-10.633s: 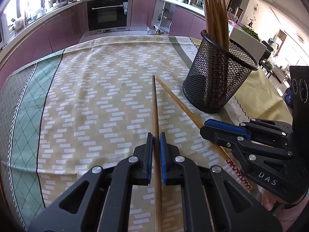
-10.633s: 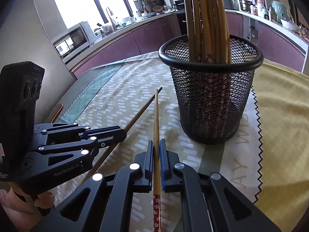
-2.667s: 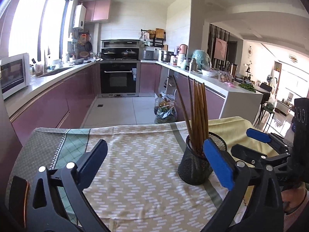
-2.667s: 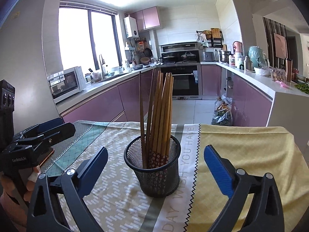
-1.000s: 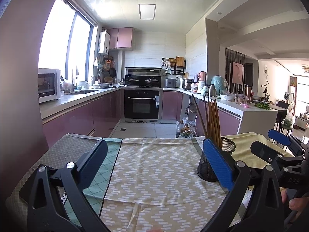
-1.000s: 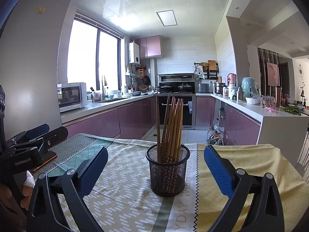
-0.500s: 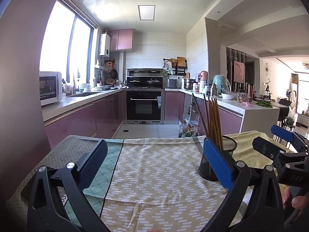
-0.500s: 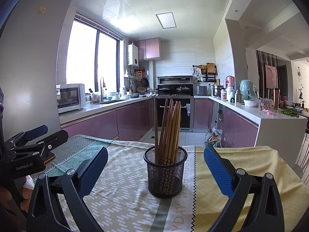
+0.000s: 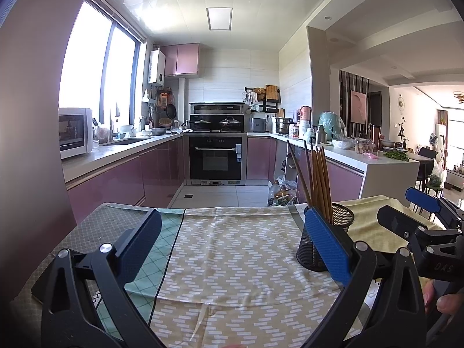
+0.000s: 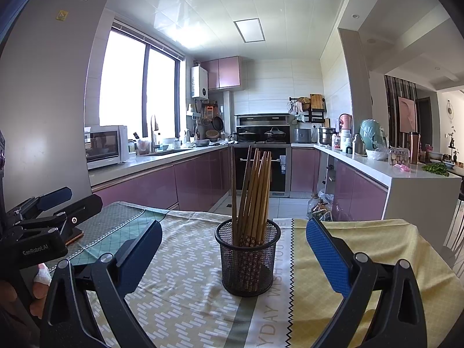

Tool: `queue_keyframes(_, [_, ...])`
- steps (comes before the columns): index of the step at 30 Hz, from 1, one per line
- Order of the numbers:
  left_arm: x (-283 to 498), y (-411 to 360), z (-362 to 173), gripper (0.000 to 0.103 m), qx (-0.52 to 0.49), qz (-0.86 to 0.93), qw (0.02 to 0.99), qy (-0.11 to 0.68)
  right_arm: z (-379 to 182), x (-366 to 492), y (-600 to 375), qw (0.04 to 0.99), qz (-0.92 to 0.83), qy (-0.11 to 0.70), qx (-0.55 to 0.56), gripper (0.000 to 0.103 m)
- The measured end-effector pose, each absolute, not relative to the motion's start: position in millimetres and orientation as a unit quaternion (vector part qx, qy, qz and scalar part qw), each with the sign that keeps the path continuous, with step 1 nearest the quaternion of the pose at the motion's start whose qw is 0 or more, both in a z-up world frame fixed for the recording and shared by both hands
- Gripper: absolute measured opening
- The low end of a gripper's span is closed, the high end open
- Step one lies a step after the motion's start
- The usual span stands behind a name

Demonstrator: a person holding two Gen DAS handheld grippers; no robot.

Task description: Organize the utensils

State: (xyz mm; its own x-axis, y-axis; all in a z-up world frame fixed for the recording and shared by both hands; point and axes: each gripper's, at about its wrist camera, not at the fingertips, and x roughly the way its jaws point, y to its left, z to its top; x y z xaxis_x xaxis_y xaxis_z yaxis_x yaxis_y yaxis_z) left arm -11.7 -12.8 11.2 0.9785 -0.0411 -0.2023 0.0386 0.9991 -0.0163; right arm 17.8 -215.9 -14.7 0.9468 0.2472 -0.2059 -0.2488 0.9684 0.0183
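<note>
— Left gripper?
— Jaws spread wide, nothing between the blue pads, held above the patterned tablecloth.
— Right gripper?
— Same: gaping wide, empty, pointed straight at the mesh holder.
— Chopsticks?
— All bunched in the black mesh holder, standing up and leaning a little, patterned ends down inside the mesh. One darker stick apart from the bundle, tilted to the left.
— Holder's place?
— On the tablecloth, by the pale strip with printed letters, between the beige brick-patterned part and the yellow part. Seen from the left wrist, off to the right, partly behind that gripper's right finger.
— Anything else near?
— Fingertips on each gripper's handle at the frame edges. Beyond the table, purple kitchen cabinets, an oven and a microwave.
</note>
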Motion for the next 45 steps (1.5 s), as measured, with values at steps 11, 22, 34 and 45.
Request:
queue_keyframes(11, [-11.5,-12.4,10.6,0.098,-0.007,-0.022,0.994,0.104,-15.2,17.0,-215.8,0.987,0.126,0.104,-0.003,0.096])
queue_keyframes(22, [-10.7,-8.9,7.8,0.098,-0.013,-0.026,0.994,0.107,-14.6,17.0,-215.6,0.986,0.125,0.107,-0.002,0.096])
queue_keyframes(34, [-10.7,-8.5,7.3,0.098,-0.011,-0.024,0.994,0.106,-14.1,17.3,-215.2,0.987,0.125,0.105,-0.003,0.096])
queue_keyframes(45, [-11.2,-8.6,7.2,0.098,-0.009,-0.024,0.994,0.105,-14.1,17.2,-214.7,0.987,0.124,0.106,0.0,0.096])
